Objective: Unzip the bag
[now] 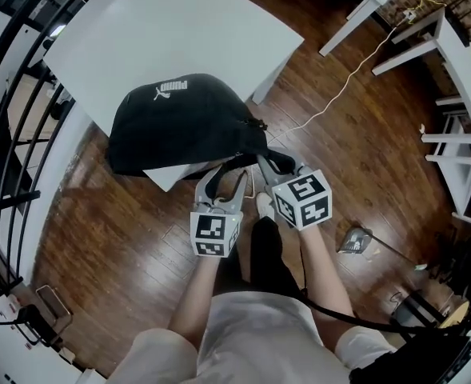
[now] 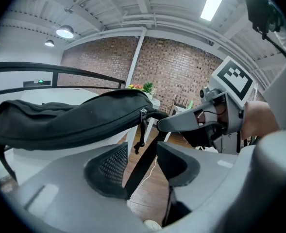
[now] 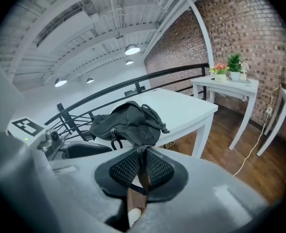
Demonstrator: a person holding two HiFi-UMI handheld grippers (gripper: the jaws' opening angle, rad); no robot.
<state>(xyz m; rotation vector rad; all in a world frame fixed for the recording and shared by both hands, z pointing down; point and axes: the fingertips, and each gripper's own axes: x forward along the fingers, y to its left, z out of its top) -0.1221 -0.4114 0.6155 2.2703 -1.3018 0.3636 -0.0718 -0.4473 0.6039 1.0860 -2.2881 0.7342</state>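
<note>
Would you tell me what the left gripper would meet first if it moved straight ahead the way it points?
Probably the black strap lying between the left gripper's open jaws, then the zipper pull beyond; depth is unclear.

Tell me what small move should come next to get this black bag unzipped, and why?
Probably ease the open left gripper forward onto the zipper pull hanging just ahead. The right gripper is shut on the strap of the waist bag, which should steady it.

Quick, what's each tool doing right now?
Left tool: open, strap between its jaws but not gripped.
Right tool: shut on the strap.
</note>
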